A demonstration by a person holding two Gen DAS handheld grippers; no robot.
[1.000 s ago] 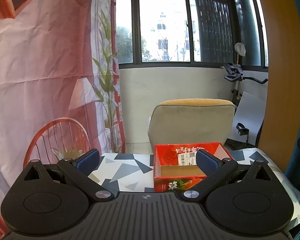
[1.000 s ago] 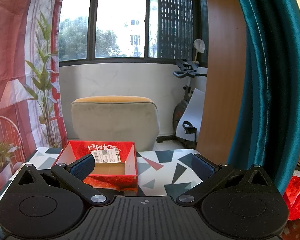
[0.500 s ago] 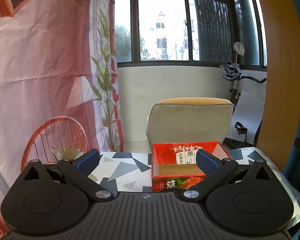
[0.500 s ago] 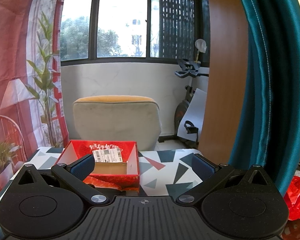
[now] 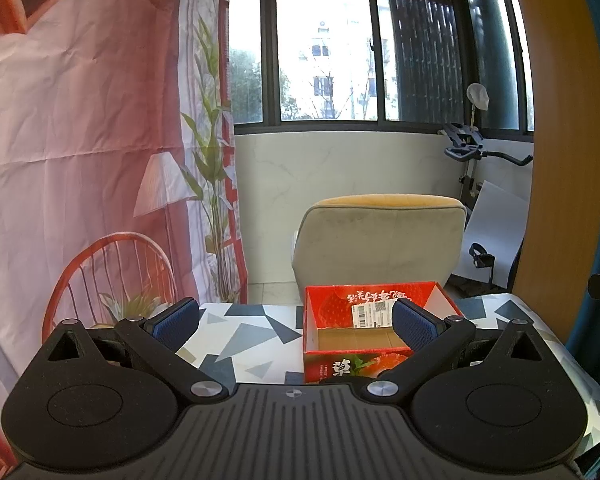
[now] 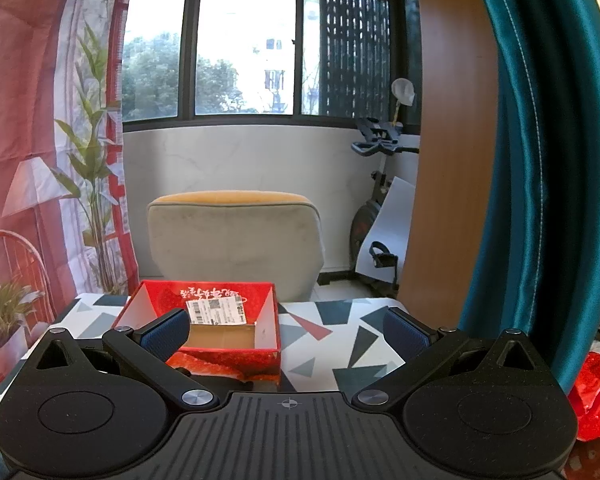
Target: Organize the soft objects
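An open red cardboard box (image 5: 374, 312) with strawberry print and a white label stands on the table with the triangle-patterned cloth (image 5: 244, 336); its brown bottom looks bare. The same red box (image 6: 220, 320) appears left of centre in the right wrist view. My left gripper (image 5: 296, 322) is open, nothing between its blue pads, its right finger in front of the box. My right gripper (image 6: 286, 330) is open too, its left finger overlapping the box's front left. No soft object shows on the table.
A grey chair with an orange top (image 5: 380, 236) stands behind the table (image 6: 340, 332). A printed pink backdrop (image 5: 80, 140) hangs left, a teal curtain (image 6: 540, 160) and wooden panel right. An exercise bike (image 6: 376, 216) is by the window. Something red and crumpled (image 6: 596, 396) lies at far right.
Both views have shifted slightly; the box now sits a little lower and nearer in the frames. Both grippers stay open and empty.
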